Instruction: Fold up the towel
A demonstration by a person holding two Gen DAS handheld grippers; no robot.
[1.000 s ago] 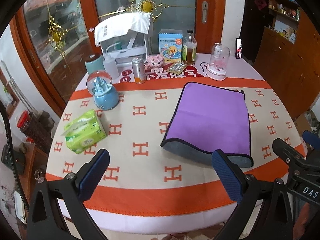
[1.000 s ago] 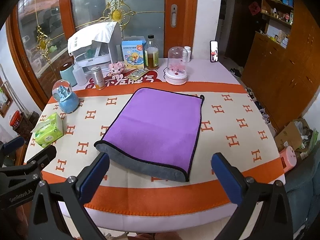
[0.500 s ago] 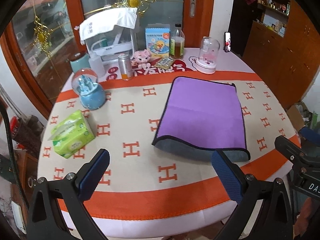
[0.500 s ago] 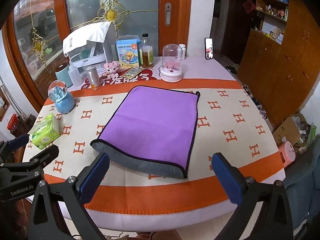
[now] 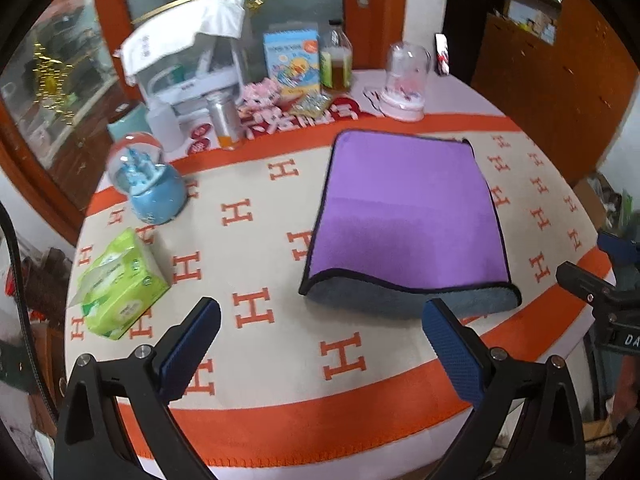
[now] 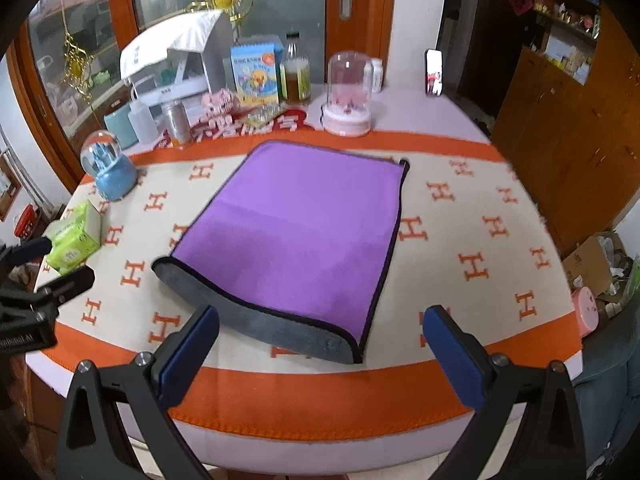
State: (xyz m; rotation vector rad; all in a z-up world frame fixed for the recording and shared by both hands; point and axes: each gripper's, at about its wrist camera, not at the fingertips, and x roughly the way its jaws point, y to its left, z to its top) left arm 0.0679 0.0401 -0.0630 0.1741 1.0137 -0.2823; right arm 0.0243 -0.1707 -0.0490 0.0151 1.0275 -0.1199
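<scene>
A purple towel [image 5: 408, 208] with a grey underside lies folded over on the round table, its grey folded edge toward me. It also shows in the right wrist view [image 6: 296, 236]. My left gripper [image 5: 320, 344] is open and empty, hovering above the table's near edge, left of the towel's near-left corner. My right gripper [image 6: 320, 348] is open and empty above the near edge, in front of the towel's grey fold. Neither touches the towel.
A green tissue pack [image 5: 120, 284] and a blue snow globe [image 5: 150, 184] sit left of the towel. Bottles, a box, a can and a glass dome [image 6: 348, 96] crowd the back. The tablecloth [image 5: 256, 240] has orange H marks. Wooden cabinets stand right.
Both grippers have moved forward and lower toward the table. The towel looms larger in both views. The towel itself has not moved.
</scene>
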